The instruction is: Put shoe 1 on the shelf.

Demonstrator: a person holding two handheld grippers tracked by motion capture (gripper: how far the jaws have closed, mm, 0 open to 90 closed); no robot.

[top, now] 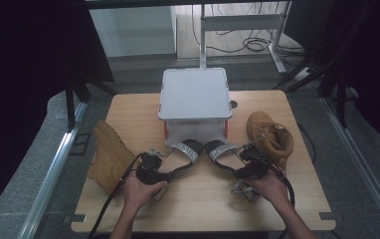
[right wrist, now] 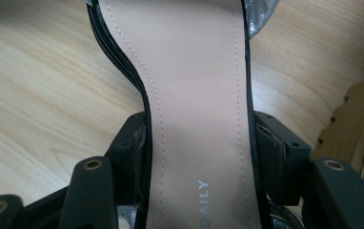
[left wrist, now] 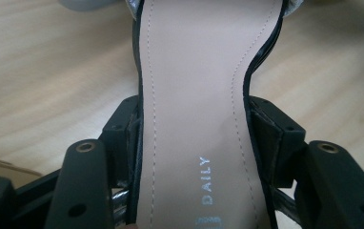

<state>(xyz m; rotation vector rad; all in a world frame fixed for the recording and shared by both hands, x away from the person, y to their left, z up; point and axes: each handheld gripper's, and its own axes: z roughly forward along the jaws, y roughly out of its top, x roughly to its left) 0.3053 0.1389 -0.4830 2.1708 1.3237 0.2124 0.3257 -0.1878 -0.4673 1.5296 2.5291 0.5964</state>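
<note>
Two black sandals with pale insoles and glittery silver toe straps lie side by side on the wooden table (top: 203, 209), toes toward the back. My left gripper (top: 169, 172) is shut on the left sandal (top: 185, 151). In the left gripper view its pads (left wrist: 133, 138) press both edges of the insole (left wrist: 194, 95) at the waist of the left sandal. Likewise, my right gripper (top: 242, 167) is shut on the right sandal (top: 223, 151). In the right gripper view that gripper (right wrist: 201, 148) clamps the narrow part of the right sandal (right wrist: 199, 86).
A tan boot (top: 109, 157) lies on its side at the table's left edge. A second tan boot (top: 272, 137) stands at the right, close to my right gripper and seen as tan leather (right wrist: 361, 129). A white raised box (top: 194, 93) stands just behind the sandals' toes.
</note>
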